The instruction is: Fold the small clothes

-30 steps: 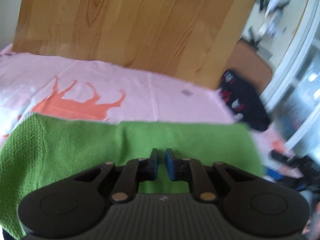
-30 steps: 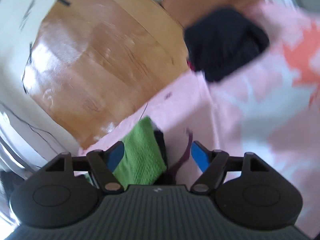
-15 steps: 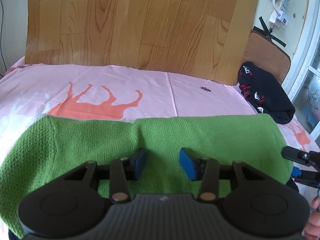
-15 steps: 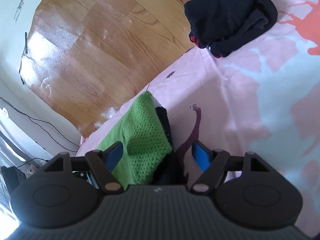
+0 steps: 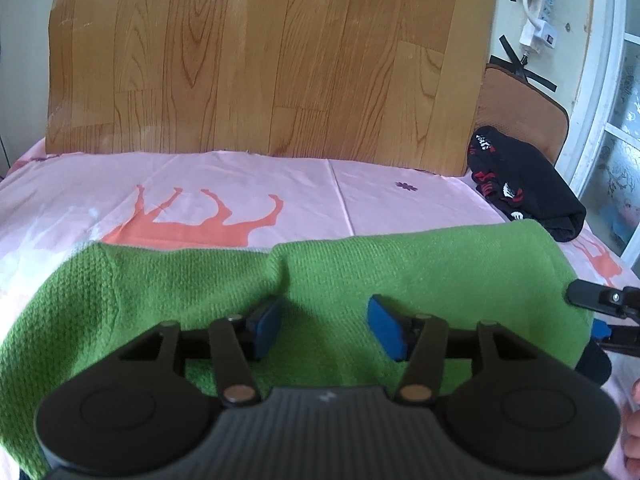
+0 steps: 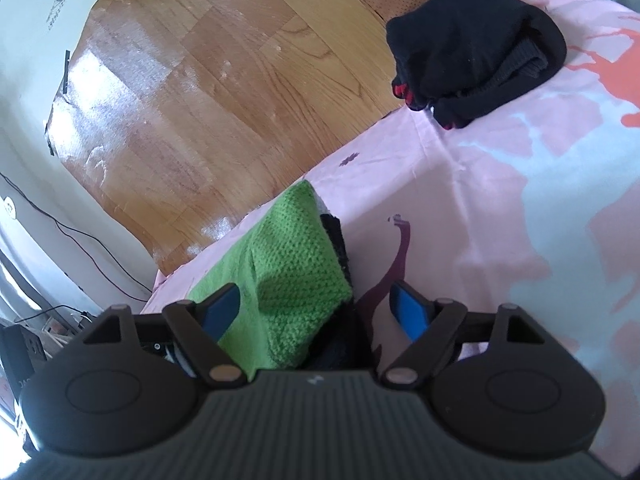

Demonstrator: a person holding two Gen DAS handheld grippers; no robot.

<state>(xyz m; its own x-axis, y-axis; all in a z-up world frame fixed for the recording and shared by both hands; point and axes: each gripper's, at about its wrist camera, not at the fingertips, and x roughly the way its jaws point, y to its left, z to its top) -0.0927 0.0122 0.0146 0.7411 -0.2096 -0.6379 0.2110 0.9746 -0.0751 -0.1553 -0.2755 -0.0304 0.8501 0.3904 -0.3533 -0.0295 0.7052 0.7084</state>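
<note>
A folded green knit garment (image 5: pixel 400 272) lies across the pink sheet, right in front of me. My left gripper (image 5: pixel 326 328) hovers over its near edge; the jaws are opening and the blue pads stand apart, clear of the cloth. In the right wrist view the garment's end (image 6: pixel 296 264) shows a dark layer under the green. That corner lies between the jaws of my right gripper (image 6: pixel 316 312), which are opening too, neither pad pressing on it. The right gripper (image 5: pixel 600 312) also shows at the garment's right end in the left wrist view.
A folded black garment (image 5: pixel 524 188) with red marks sits at the sheet's back right (image 6: pixel 472 48). A wood-patterned board (image 5: pixel 260 60) stands behind the bed, with a brown cushion (image 5: pixel 520 100) beside it. The pink sheet (image 5: pixel 200 184) has orange animal prints. A hand (image 5: pixel 632 432) shows at the lower right.
The left jaws went from nearly shut on the green cloth to wide apart. The right jaws widened a little, and the right view settled from blur.
</note>
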